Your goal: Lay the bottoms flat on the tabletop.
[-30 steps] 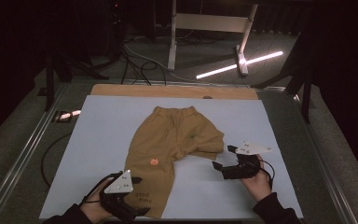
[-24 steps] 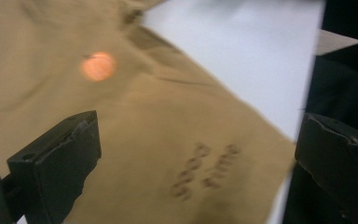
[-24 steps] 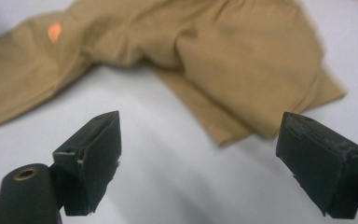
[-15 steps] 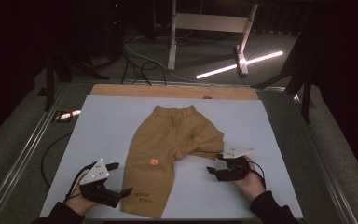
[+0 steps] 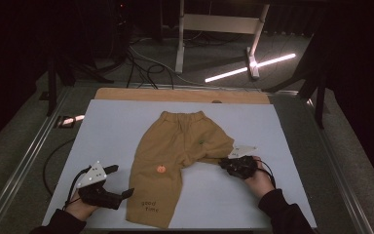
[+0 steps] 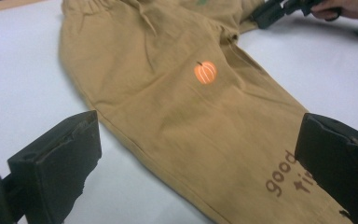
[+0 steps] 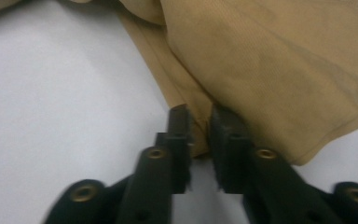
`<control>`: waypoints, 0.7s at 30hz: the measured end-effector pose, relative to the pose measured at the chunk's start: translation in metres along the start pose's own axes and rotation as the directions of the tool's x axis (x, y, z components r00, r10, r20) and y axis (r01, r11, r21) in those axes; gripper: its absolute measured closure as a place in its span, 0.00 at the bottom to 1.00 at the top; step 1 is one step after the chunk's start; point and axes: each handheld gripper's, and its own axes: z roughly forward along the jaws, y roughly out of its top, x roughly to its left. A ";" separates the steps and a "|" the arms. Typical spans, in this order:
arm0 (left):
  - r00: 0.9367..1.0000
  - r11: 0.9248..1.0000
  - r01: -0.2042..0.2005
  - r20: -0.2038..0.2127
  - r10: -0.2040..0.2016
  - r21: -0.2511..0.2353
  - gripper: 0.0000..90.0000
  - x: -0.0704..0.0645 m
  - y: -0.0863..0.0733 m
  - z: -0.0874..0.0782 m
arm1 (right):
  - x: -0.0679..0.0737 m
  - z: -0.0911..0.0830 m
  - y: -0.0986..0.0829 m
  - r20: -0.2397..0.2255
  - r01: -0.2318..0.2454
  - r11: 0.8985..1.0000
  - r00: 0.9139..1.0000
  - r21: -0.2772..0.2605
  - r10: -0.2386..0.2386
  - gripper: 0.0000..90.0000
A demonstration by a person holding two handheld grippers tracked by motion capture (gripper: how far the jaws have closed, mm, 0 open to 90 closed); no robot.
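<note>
A pair of tan trousers (image 5: 175, 146) lies flat on the pale board (image 5: 107, 131), waistband at the far side. It carries an orange pumpkin print (image 6: 205, 72) and the brown words "good time" near one hem. Its other leg is folded up toward the middle. My left gripper (image 5: 121, 180) is open beside the long leg's hem; in the left gripper view (image 6: 198, 163) the leg lies between the wide-apart jaws, not gripped. My right gripper (image 5: 222, 164) is shut on the folded leg's hem edge (image 7: 199, 126), low on the board.
A wooden strip (image 5: 180, 95) borders the board's far edge. Metal rails (image 5: 24, 156) run along both sides. Beyond the board are cables (image 5: 141, 66), a stand's legs (image 5: 180, 44) and a lit tube (image 5: 248, 68) on the dark floor.
My left gripper has slid left off the long leg's hem and now stands open beside it. My right gripper has shifted slightly left and farther away, on the folded leg.
</note>
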 end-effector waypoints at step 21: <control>0.997 0.999 0.011 -0.073 -0.014 -0.046 0.02 0.003 0.003 -0.004 | 0.036 -0.041 0.013 -0.048 0.037 0.999 0.998 0.027 -0.035 0.98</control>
